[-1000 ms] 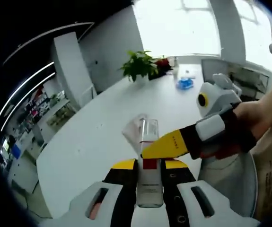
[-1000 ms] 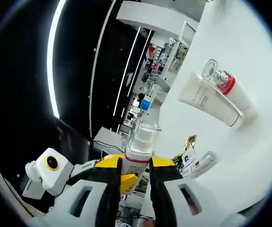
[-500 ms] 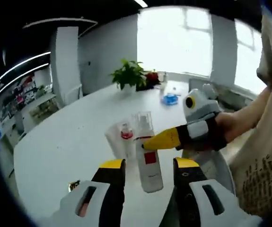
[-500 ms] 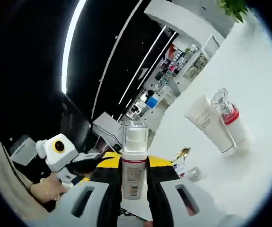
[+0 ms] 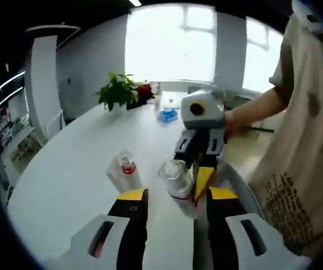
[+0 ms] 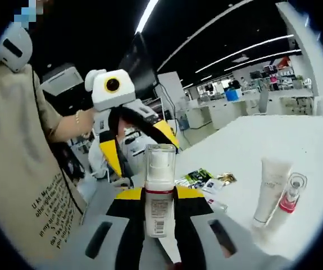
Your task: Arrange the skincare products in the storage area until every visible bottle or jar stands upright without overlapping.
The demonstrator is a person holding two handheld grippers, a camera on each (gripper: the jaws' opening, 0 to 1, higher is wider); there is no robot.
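Bottle handed over to the right claw

Left claw [image 5: 169,197] has let go, open; right claw [image 6: 159,197] grips the pump bottle [image 6: 159,194] upright, ready to set on the surface [image 6: 273,140].

White pump bottle [image 6: 159,197], red band; yellow-tipped tool [image 6: 153,194].
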